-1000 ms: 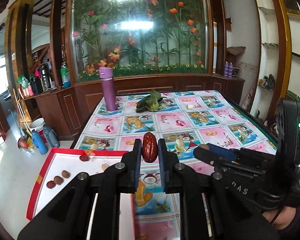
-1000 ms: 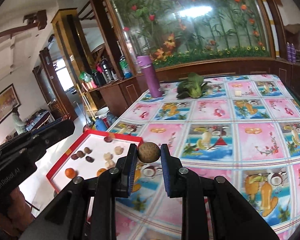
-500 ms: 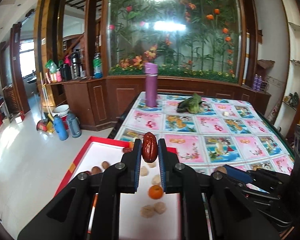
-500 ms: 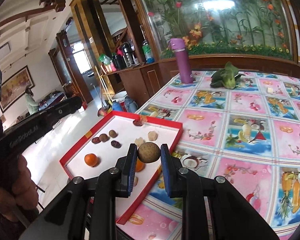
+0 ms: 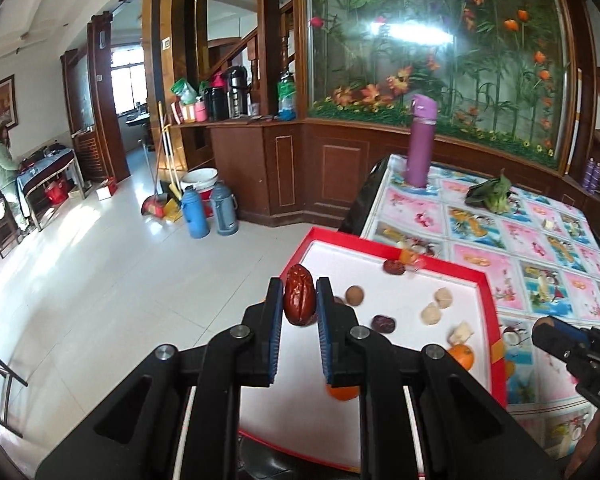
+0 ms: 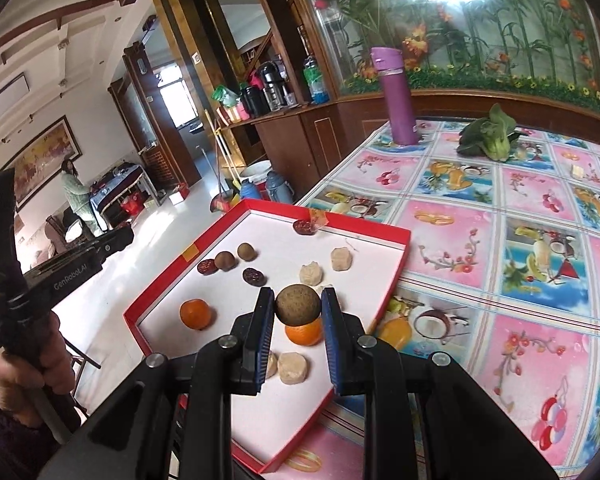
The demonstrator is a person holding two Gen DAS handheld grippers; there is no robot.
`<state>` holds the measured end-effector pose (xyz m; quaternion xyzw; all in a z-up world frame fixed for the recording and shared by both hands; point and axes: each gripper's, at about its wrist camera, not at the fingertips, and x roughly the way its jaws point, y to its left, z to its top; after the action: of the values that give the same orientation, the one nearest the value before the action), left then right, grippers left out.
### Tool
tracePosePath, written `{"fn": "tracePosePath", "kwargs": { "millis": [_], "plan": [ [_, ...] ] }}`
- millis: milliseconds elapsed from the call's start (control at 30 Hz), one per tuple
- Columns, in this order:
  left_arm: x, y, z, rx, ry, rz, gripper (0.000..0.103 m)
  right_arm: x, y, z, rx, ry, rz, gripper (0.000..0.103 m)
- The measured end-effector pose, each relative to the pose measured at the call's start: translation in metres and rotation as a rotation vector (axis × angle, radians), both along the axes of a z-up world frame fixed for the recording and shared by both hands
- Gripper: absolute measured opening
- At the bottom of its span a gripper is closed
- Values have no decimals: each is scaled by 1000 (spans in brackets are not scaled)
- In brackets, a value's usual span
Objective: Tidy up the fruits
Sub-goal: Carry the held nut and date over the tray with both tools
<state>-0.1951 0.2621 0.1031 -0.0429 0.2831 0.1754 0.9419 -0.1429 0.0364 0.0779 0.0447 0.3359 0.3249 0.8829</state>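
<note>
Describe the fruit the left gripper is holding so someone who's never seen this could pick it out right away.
Start at the red-rimmed tray on the table's near-left corner. Above its left edge, the left gripper is shut on a red date. It is oval, wrinkled and glossy dark red, unlike the round tan fruits and oranges lying in the tray.

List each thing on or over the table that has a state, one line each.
Left gripper: shut on red date, over the tray.
Right gripper: shut on longan, over the tray.
Red tray: open, lidless, holding loose fruits, overhanging the table edge.
Purple flask: upright, lid on.
Leafy greens: lying on the tablecloth.
</note>
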Motion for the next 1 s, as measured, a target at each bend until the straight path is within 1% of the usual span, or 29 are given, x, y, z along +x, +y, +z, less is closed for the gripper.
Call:
{"fn": "tracePosePath", "kwargs": {
  "millis": [100, 267, 567, 733, 833, 1000],
  "plan": [
    [0, 2, -7, -4, 16, 2, 18, 0, 11, -4, 0, 20, 26, 22],
    [2, -3, -14, 4, 37, -22, 18, -9, 27, -10, -36, 9, 66, 22],
    [5, -31, -32, 15, 102, -103, 18, -12, 34, -31, -59, 69, 89, 22],
    [9, -46, -36, 33, 124, -138, 18, -10, 34, -31, -57, 71, 87, 22],
    [11, -50, -37, 42, 127, -144, 18, -5, 37, -30, -52, 71, 90, 22],
    [15, -43, -36, 50, 127, -112, 18, 12, 43, -30, -34, 92, 87, 22]
  ]
}}
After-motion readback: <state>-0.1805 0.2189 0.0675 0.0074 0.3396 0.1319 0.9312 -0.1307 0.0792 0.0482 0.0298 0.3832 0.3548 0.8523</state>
